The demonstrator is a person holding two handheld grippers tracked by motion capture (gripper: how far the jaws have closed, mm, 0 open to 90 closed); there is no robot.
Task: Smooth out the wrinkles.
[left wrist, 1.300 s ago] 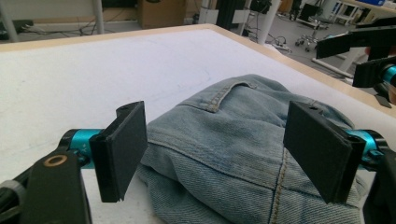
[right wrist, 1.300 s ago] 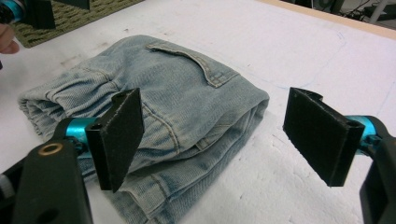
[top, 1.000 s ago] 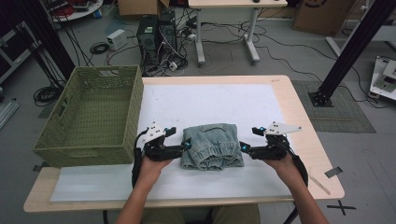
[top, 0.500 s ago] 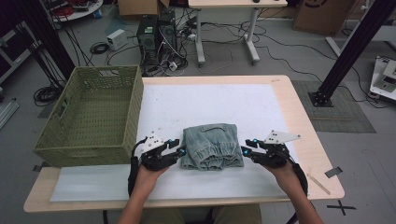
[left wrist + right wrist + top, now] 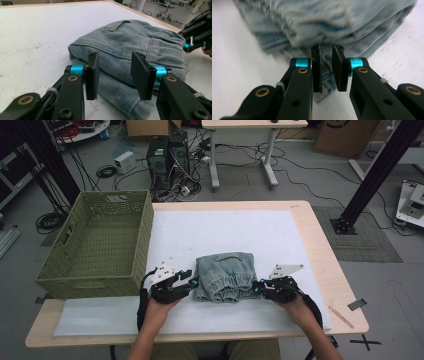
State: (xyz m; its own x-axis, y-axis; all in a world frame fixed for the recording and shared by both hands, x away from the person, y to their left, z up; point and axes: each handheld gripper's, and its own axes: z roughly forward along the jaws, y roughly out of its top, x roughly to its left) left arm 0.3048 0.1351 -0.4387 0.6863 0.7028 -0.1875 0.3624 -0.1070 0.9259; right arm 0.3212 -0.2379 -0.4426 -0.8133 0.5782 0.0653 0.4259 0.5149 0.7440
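A folded pair of light blue jeans (image 5: 226, 275) lies on the white mat (image 5: 225, 230), its waistband toward the person. My left gripper (image 5: 192, 282) is at the jeans' left edge. In the left gripper view its jaws (image 5: 116, 75) have just closed around the thick fold of the jeans (image 5: 130, 45), with denim filling the gap. My right gripper (image 5: 256, 287) is at the right edge. Its jaws (image 5: 327, 67) have just been closing and now pinch a thin fold of the jeans (image 5: 324, 22) between the pads.
A green woven basket (image 5: 90, 265) stands at the table's left end, close to my left hand. The wooden table (image 5: 325, 270) borders the mat on the right. Behind the table, cables and computer cases lie on the floor.
Both pairs of jaws have narrowed from wide open onto the jeans' side edges. The right gripper has sunk a little toward the mat. The jeans stay in place.
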